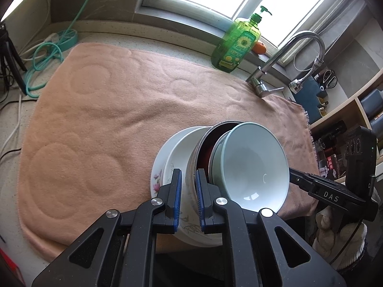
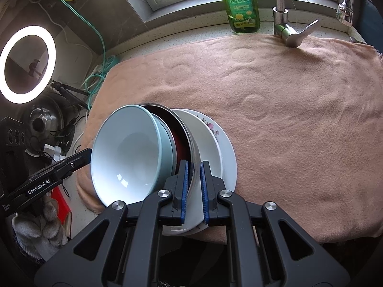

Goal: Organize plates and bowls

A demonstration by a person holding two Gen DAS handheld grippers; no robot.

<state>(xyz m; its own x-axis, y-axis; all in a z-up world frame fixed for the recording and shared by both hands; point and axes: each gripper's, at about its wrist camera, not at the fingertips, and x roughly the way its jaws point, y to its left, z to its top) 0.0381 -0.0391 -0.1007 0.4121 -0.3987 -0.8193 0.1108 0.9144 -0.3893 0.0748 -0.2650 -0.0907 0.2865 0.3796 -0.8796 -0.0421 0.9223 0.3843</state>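
A nested stack of dishes rests on the pink towel (image 1: 107, 110): a flowered plate (image 1: 156, 179) at the bottom, a white bowl (image 1: 182, 148), a steel bowl (image 1: 198, 150) with a dark red inside, and a pale blue bowl (image 1: 253, 165) on top. My left gripper (image 1: 189, 198) is shut on the stack's rim, its pads either side of the white and steel bowls' walls. My right gripper (image 2: 194, 191) is shut on the opposite rim of the steel bowl (image 2: 192, 153), beside the blue bowl (image 2: 129, 153) and plate (image 2: 227, 153). The stack looks tilted in both views.
A green dish soap bottle (image 1: 235, 40) and a steel faucet (image 1: 282, 55) stand at the back by the window. Teal hose and cables (image 1: 45, 55) lie at the far left. A ring light (image 2: 26, 64) stands left of the towel (image 2: 287, 110). Shelves are on the right.
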